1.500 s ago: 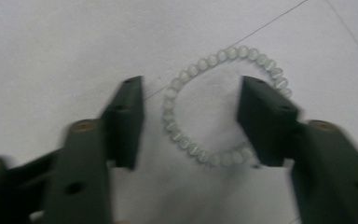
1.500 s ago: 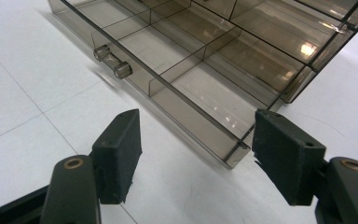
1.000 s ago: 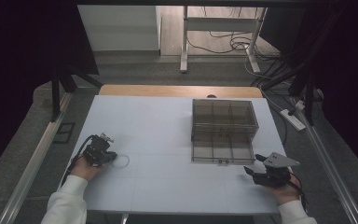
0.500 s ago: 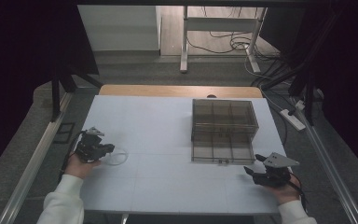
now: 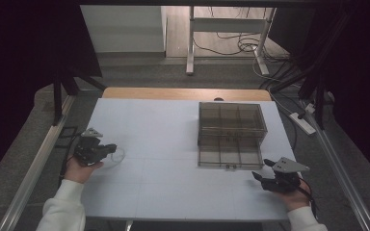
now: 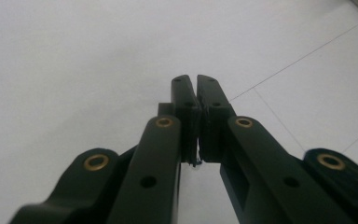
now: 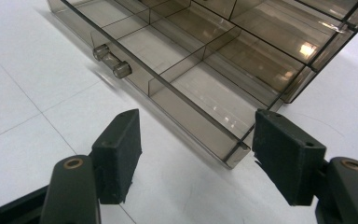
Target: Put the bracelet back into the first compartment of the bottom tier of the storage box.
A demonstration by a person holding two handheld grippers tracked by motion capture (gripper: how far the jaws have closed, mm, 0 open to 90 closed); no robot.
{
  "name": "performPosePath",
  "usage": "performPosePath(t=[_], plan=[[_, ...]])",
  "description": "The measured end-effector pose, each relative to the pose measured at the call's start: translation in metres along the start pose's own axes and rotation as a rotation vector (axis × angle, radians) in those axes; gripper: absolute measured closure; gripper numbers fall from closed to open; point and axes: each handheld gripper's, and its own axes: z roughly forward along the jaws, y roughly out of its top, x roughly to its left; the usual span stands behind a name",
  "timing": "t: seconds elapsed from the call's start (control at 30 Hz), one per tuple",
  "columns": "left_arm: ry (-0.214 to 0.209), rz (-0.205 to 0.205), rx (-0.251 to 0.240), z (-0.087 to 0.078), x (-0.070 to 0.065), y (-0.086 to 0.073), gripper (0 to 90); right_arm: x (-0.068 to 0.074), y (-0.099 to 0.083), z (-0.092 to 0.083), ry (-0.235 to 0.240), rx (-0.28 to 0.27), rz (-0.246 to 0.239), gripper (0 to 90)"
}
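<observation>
White surface (image 5: 173,144) mid-frame, wood strip (image 5: 183,93) along its far edge. Grey floor (image 5: 139,72) around it. Dark curtains (image 5: 24,57) upper left and upper right. White cabinet (image 5: 123,29) top centre-left, desk legs (image 5: 191,43) with tangled cables (image 5: 243,45) top centre. Power strip (image 5: 302,122) at right. Metal rail (image 5: 36,168) lower left. Dim light.

One clear drawer box (image 5: 231,126) with one open drawer (image 5: 229,153), two grippers, one thin white loop (image 5: 117,155)
</observation>
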Motion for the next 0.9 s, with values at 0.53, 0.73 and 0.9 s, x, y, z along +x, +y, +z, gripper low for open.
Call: performPosePath(t=[0.53, 0.73, 0.9], plan=[[-0.009, -0.003, -0.072, -0.013, -0.004, 0.005, 87.2, 0.0, 0.0, 0.0, 0.0, -0.001, 0.0, 32.6], [-0.013, -0.002, -0.095, -0.017, -0.006, 0.006, 87.2, 0.0, 0.0, 0.001, 0.0, 0.0, 0.001, 32.5], [-0.024, -0.001, -0.11, -0.018, -0.008, 0.008, 87.2, 0.0, 0.0, 0.0, 0.0, -0.001, 0.001, 32.5]])
